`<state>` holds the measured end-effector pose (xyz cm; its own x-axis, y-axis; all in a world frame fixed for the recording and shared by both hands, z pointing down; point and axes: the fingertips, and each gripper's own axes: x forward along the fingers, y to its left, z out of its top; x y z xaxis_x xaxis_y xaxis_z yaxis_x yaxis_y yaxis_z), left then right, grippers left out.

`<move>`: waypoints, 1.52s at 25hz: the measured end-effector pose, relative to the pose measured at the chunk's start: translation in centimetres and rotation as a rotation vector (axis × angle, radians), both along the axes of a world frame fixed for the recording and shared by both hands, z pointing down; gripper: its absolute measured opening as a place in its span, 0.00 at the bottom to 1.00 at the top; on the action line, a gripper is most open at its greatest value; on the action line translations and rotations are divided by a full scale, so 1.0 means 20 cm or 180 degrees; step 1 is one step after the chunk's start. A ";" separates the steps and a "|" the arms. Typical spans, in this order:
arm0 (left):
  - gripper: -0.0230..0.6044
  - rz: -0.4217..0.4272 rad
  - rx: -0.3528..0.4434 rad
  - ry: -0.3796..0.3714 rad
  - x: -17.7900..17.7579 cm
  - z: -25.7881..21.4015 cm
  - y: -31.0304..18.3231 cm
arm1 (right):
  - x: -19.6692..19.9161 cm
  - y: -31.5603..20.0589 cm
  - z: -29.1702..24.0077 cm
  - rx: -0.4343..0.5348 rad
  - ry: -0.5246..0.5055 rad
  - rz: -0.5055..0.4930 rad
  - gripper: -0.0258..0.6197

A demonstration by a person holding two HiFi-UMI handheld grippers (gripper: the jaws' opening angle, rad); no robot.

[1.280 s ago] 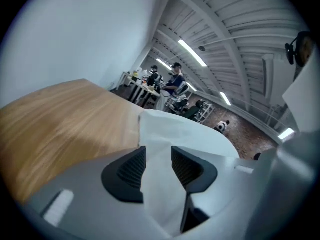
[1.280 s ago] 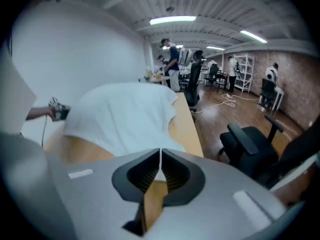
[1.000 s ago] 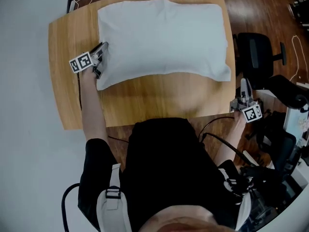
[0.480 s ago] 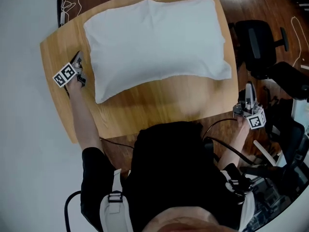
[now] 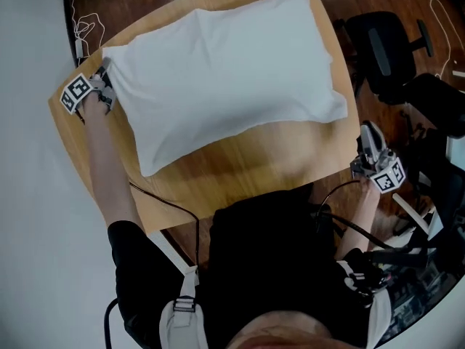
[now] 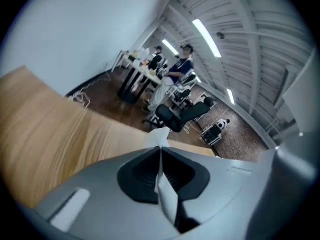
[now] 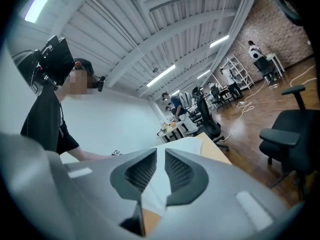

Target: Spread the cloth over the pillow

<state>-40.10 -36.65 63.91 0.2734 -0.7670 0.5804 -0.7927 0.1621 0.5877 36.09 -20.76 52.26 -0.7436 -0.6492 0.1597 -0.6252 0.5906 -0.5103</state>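
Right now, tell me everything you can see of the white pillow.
The pillow is white, rectangular and plump, made of soft-looking fabric with a few faint creases. It lies flat and skewed on the wooden table, covering most of the top. Its far left corner is pinched between the shut fingers of the left gripper. Its near right corner reaches about to the table's right edge. The right gripper is apart from it.
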 end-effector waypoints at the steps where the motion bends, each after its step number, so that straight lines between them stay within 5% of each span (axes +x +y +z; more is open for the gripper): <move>1: 0.05 0.0034 0.0199 -0.0199 0.00 -0.12 -0.04 | 0.00 0.00 0.01 -0.0016 0.0008 -0.0013 0.11; 5: 0.05 0.0180 0.0446 -0.0842 0.01 -0.26 -0.14 | -0.02 0.01 0.05 -0.0087 0.0042 -0.0069 0.11; 7: 0.07 0.0166 0.0179 -0.0804 0.00 -0.08 -0.16 | -0.03 0.02 0.07 -0.0124 0.0060 -0.0096 0.11; 11: 0.28 0.0144 -0.0351 -0.0751 -0.03 0.23 -0.05 | -0.04 0.02 0.08 -0.0180 0.0073 -0.0114 0.11; 17: 0.36 -0.0369 -0.0003 -0.1205 -0.27 -0.10 0.13 | -0.01 0.00 0.09 -0.0093 0.0076 -0.0040 0.11; 20: 0.36 -0.0153 0.0415 -0.1035 -0.13 -0.25 0.26 | -0.02 -0.13 0.30 -0.0223 0.0628 -0.0032 0.11; 23: 0.35 0.0797 0.0762 -0.0796 0.42 -0.36 0.44 | -0.01 -0.35 0.52 -0.0388 0.1437 -0.0146 0.11; 25: 0.35 0.1180 0.0843 -0.0828 0.70 -0.39 0.64 | -0.07 -0.42 0.55 -0.0433 0.1805 -0.0420 0.11; 28: 0.35 0.1110 0.0998 -0.0721 0.85 -0.28 0.79 | -0.06 -0.22 0.72 -0.0621 0.2556 -0.0815 0.11; 31: 0.31 0.0826 0.1235 -0.0501 0.77 -0.25 0.78 | 0.03 -0.07 1.02 -0.0691 0.3040 -0.0812 0.09; 35: 0.31 0.0396 0.1401 -0.0568 0.61 -0.37 0.82 | 0.21 -0.24 0.74 -0.0318 0.2908 0.0092 0.08; 38: 0.29 0.0226 0.1849 -0.0247 0.69 -0.65 1.00 | 0.07 -0.21 0.15 0.0073 0.1512 0.0403 0.04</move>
